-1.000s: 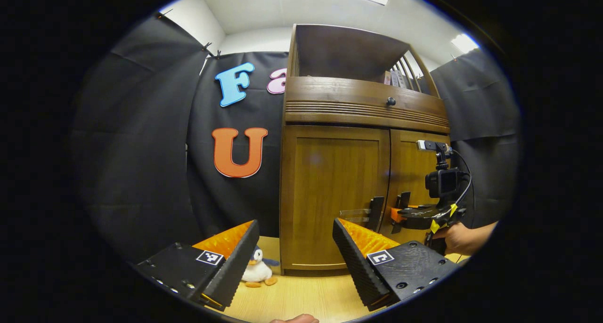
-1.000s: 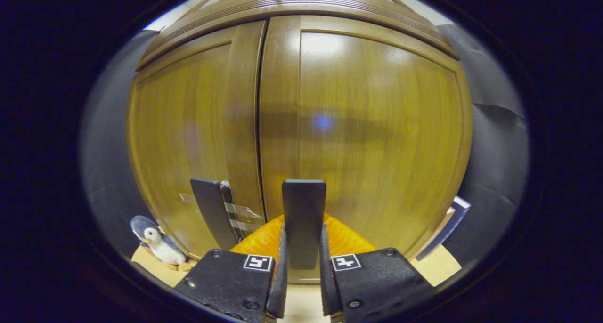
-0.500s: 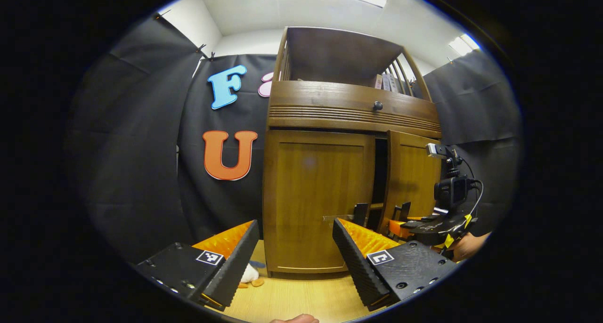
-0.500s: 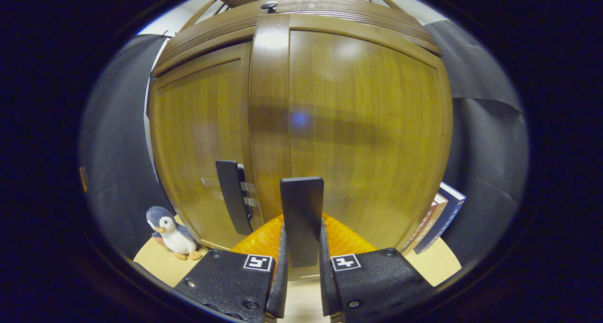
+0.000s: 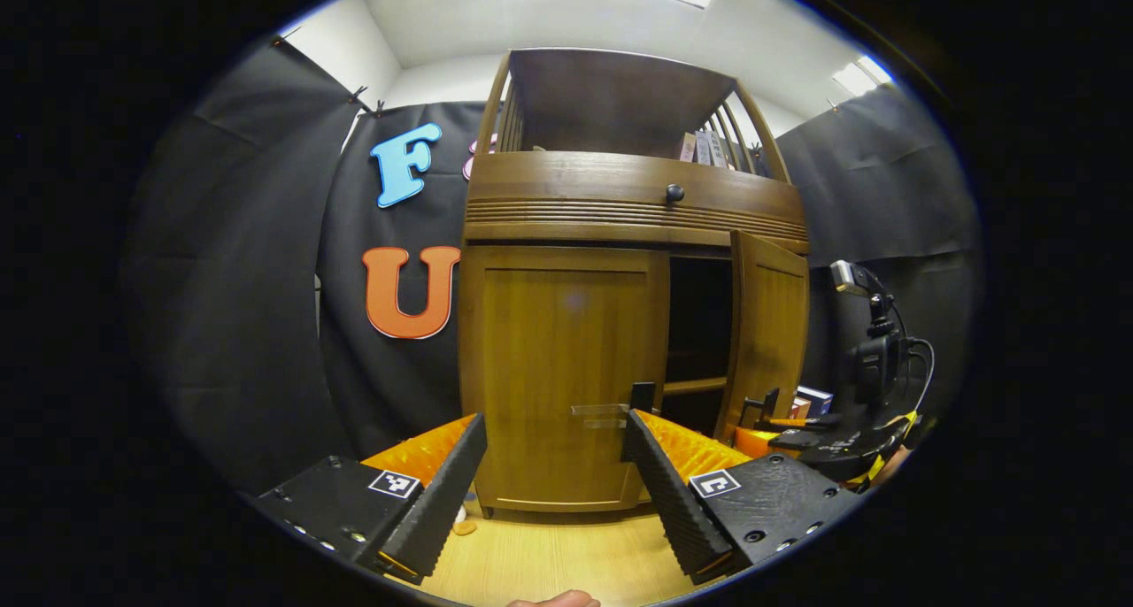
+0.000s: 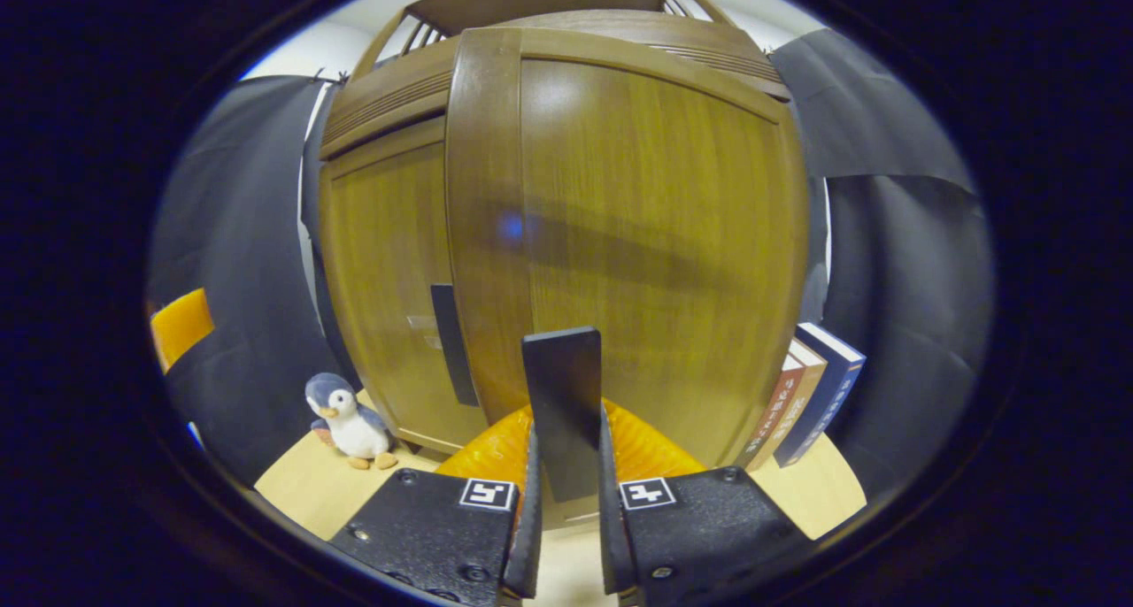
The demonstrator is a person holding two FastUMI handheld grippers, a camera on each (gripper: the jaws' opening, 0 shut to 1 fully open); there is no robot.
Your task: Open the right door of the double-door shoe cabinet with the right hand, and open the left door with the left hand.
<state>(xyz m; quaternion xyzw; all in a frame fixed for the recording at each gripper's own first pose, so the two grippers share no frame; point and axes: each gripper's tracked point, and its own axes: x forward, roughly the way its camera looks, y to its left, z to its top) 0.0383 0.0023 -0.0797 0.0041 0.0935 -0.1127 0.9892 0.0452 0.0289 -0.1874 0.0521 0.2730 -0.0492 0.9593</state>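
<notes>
In the right gripper view, the right gripper (image 6: 566, 518) has its 2 fingers (image 6: 528, 536) clenched on the dark upright handle (image 6: 563, 403) of the right door (image 6: 637, 235), 1 finger on each side of it. That door fills the space straight ahead of the fingers and stands swung out from the shoe cabinet (image 5: 620, 200). To the left of the fingers is the left door (image 6: 381, 280), closed, with its own dark handle (image 6: 447, 341) near its inner edge. Farther left, a penguin toy (image 6: 350, 423) sits on the wooden worktop (image 6: 292, 492). To the right of the fingers, a few books (image 6: 810, 403) lean beside the cabinet.

In the left gripper view, the left gripper (image 5: 553, 492) hangs released, its 2 fingers (image 5: 438, 492) spread wide and grasping nothing. Ahead between them is the closed left door (image 5: 562, 368), apart from the fingers. Its handle (image 5: 642, 397) sits just above the right-hand finger. Beyond that, the dark cabinet opening (image 5: 699, 324) shows next to the swung-out right door (image 5: 768, 333), with the right gripper (image 5: 797, 426) at its lower edge.
</notes>
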